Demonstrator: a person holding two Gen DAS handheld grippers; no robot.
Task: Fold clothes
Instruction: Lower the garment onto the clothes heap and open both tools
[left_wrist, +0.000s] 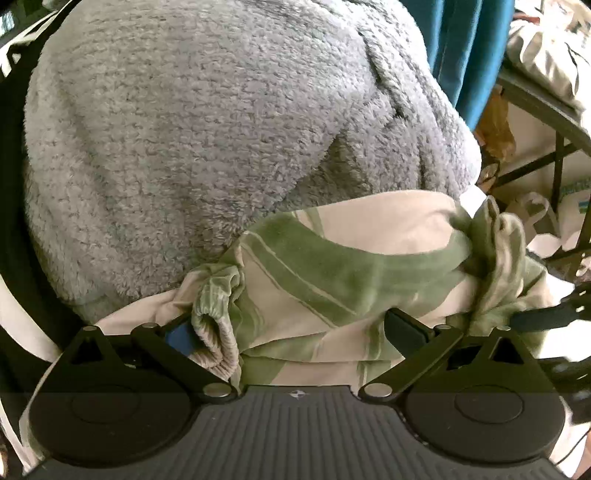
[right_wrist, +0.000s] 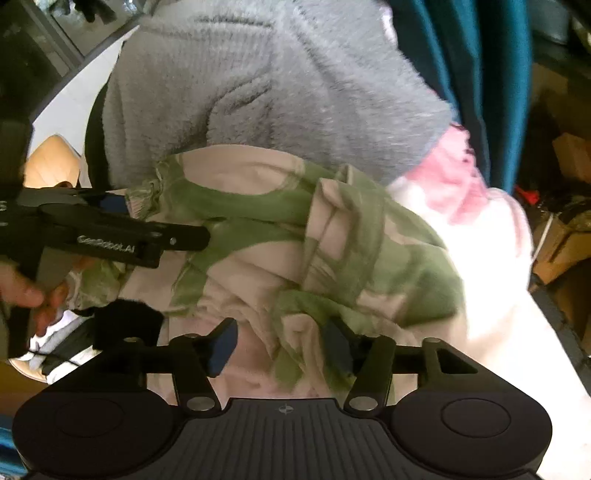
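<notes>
The left tool (left_wrist: 291, 332) stands wide apart, released, and its two fingers straddle a green and beige patterned garment (left_wrist: 332, 273) without pressing on it; a ribbed cuff (left_wrist: 218, 339) of this garment lies just beside the left finger (left_wrist: 181, 334). The right tool (right_wrist: 280, 347) is half spread, and its blue pads (right_wrist: 221, 347) have the same crumpled garment (right_wrist: 295, 229) between them, but they do not pinch the cloth, so it is released too. This garment lies bunched in the near part of both views, right in front of the tools. Behind it, and touching it, a big grey fluffy garment (left_wrist: 192, 147) fills most of the upper part of the left wrist view. In the right wrist view the left tool (right_wrist: 162, 229) enters from the left side, held by a hand (right_wrist: 26, 291) at the edge of the picture, and its tips rest at the left edge of the green garment. To the right of the grey garment a white and pink cloth (right_wrist: 461, 192) lies in strong light, and a dark blue fabric (right_wrist: 472, 74) hangs behind it. What surface carries the clothes I cannot tell, because the clothes cover it.
</notes>
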